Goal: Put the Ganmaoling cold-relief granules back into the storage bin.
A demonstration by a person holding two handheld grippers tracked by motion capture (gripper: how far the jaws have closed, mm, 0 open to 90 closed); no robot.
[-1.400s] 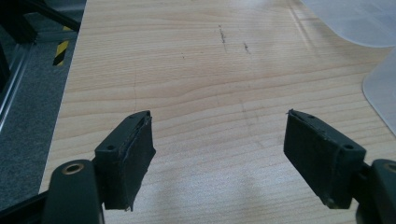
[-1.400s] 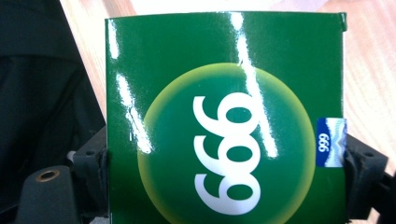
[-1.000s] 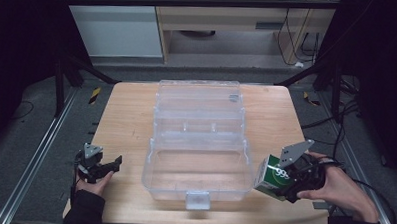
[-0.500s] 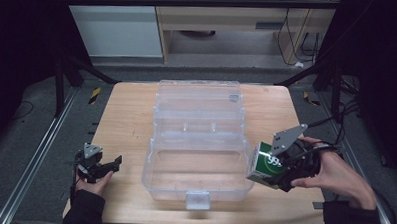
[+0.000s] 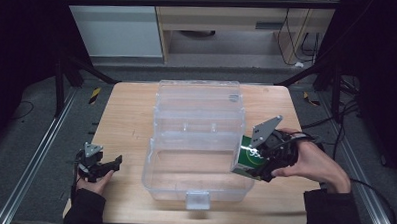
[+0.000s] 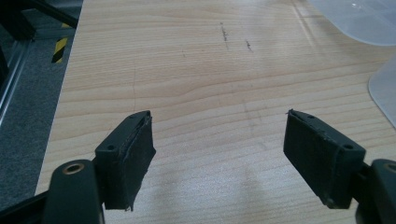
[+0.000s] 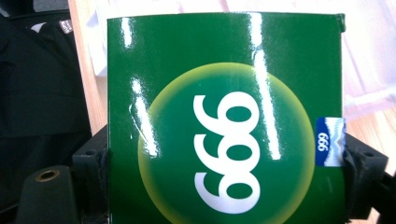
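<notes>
Green box [image 7: 226, 121]: bottom cut off by the frame edge in the right gripper view; it hides most of both jaws and the table behind. Clear plastic container [image 6: 369, 28]: just two corners visible at the left gripper view's right edge. High view: box print too small to read.

White "999" on the green box [image 7: 224, 126]; small "999" on its blue side sticker [image 7: 329, 142].

Dim, dark-edged high view; overhead light streaks glare down the glossy green box [image 7: 224, 116], slightly soft close up.
</notes>
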